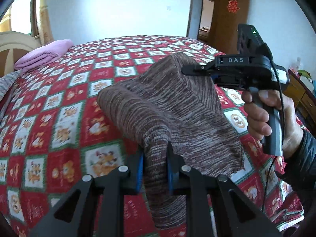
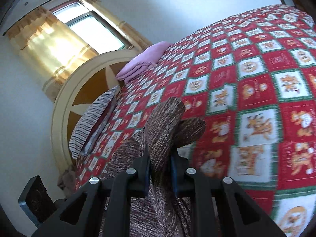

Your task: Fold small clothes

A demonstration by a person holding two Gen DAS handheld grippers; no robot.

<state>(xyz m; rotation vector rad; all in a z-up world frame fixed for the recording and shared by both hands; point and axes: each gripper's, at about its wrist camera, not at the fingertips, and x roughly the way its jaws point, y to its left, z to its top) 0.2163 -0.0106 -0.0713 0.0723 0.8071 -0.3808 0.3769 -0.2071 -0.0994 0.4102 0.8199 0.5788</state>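
Observation:
A brown striped knit garment [image 1: 164, 106] hangs in the air above the bed, stretched between both grippers. My left gripper [image 1: 155, 164] is shut on one bunched edge of it at the bottom of the left wrist view. My right gripper [image 1: 185, 71], held by a hand [image 1: 270, 116], pinches the far upper corner in that same view. In the right wrist view the right gripper [image 2: 160, 156] is shut on the knit garment [image 2: 164, 122], folds of which rise above the pads and hang down below them.
The bed carries a red, white and green patchwork cover [image 1: 59, 106]. A folded purple blanket [image 1: 43, 54] and a striped pillow [image 2: 92, 118] lie by the round headboard [image 2: 65, 102]. A wooden door [image 1: 231, 19] and a cabinet [image 1: 302, 92] stand to the right.

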